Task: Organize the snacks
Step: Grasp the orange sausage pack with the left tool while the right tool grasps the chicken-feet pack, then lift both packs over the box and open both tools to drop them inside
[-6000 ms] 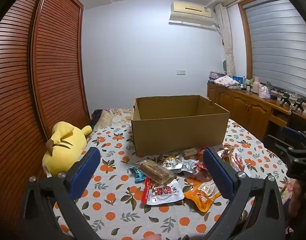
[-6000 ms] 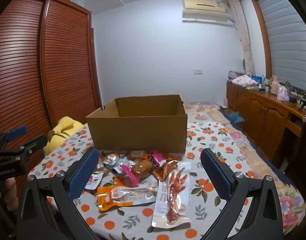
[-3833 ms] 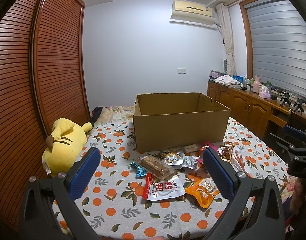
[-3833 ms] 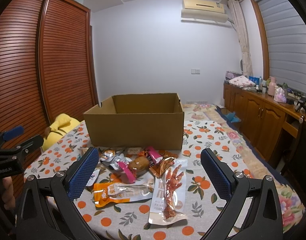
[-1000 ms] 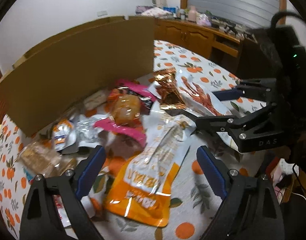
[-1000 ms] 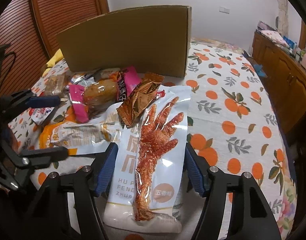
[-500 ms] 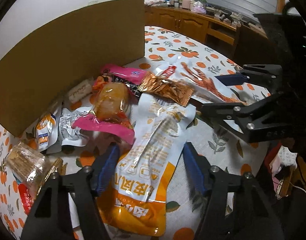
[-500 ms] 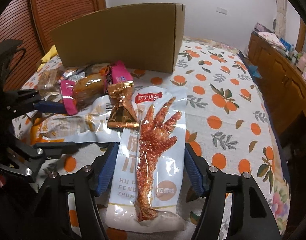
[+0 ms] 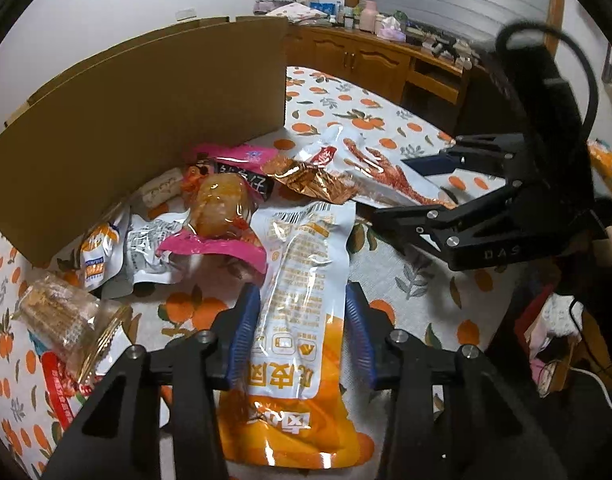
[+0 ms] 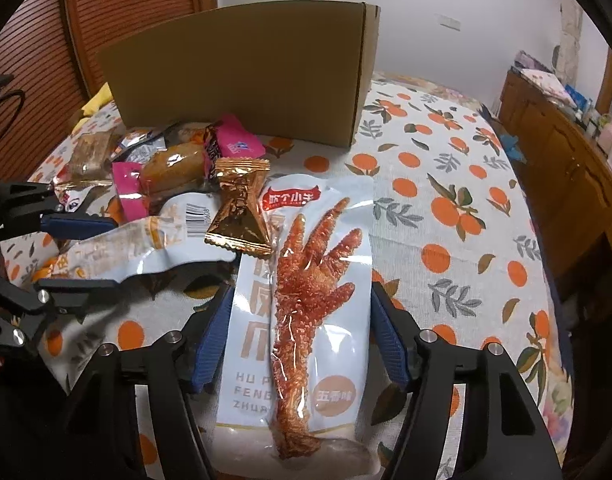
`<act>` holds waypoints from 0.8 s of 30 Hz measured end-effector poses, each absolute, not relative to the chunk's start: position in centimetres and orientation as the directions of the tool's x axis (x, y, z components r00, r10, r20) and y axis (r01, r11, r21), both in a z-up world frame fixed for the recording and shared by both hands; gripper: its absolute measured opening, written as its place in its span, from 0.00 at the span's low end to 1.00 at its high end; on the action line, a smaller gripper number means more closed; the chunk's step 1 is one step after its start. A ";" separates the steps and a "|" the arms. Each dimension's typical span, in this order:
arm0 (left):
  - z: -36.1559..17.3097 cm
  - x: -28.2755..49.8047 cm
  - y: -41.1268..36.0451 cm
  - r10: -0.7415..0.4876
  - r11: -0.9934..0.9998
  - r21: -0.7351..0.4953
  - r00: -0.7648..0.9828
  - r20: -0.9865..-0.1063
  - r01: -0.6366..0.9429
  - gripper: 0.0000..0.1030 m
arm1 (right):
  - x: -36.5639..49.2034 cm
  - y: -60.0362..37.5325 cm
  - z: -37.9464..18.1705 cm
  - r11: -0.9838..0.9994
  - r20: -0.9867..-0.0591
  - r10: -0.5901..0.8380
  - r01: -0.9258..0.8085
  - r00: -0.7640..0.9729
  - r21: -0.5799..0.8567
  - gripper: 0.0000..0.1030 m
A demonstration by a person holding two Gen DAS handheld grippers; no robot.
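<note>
In the left wrist view, the left gripper fills the bottom of the frame, its blue-padded fingers narrowed against both long edges of an orange and white snack pouch. These fingers have just been closing, with the pouch between them. The pouch carries large white Chinese characters on its orange lower half; they appear upside down here and I cannot read them.

In the right wrist view, the right gripper sits at the bottom centre, its fingers set wider, at the two edges of a pale blue chicken-foot pouch. Whether the pads press on it cannot be told. A clear window shows the red-brown foot. Its lower left reads "HU P", "FENG", "ZHUA" in part; a red banner at the top and a tan round label at the lower right hold Chinese characters.

Just above that pouch, at the centre, a copper foil sachet rests on its top edge. To the upper left lie a pink-ended wrapper holding a brown bun, a second pink packet and several smaller packets.

Behind the pile, across the top of the frame, stands a plain cardboard box. Everything sits on a worktop covered with a white cloth printed with oranges and leaves.

In the left wrist view, at the right, the right gripper's black frame shows the letters "DAS".
</note>
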State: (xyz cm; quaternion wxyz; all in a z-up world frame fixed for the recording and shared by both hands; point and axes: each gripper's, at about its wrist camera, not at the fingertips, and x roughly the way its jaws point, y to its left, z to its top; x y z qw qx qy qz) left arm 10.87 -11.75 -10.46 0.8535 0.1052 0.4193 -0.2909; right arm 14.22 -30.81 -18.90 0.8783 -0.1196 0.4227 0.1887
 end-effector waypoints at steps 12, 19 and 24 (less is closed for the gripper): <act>-10.1 10.4 -11.0 -0.445 0.810 -0.110 0.480 -0.756 0.577 0.37 | 13.6 -31.5 -17.9 0.908 -0.767 0.235 -0.416 0.598 -0.046 0.48; -9.5 9.9 -10.7 -0.460 0.808 -0.122 0.487 -0.743 0.577 0.36 | 13.0 -31.5 -17.7 0.899 -0.768 0.226 -0.432 0.599 -0.073 0.42; -9.2 9.5 -10.9 -0.465 0.806 -0.119 0.495 -0.734 0.581 0.36 | 13.1 -32.8 -17.5 0.914 -0.765 0.203 -0.399 0.611 -0.076 0.42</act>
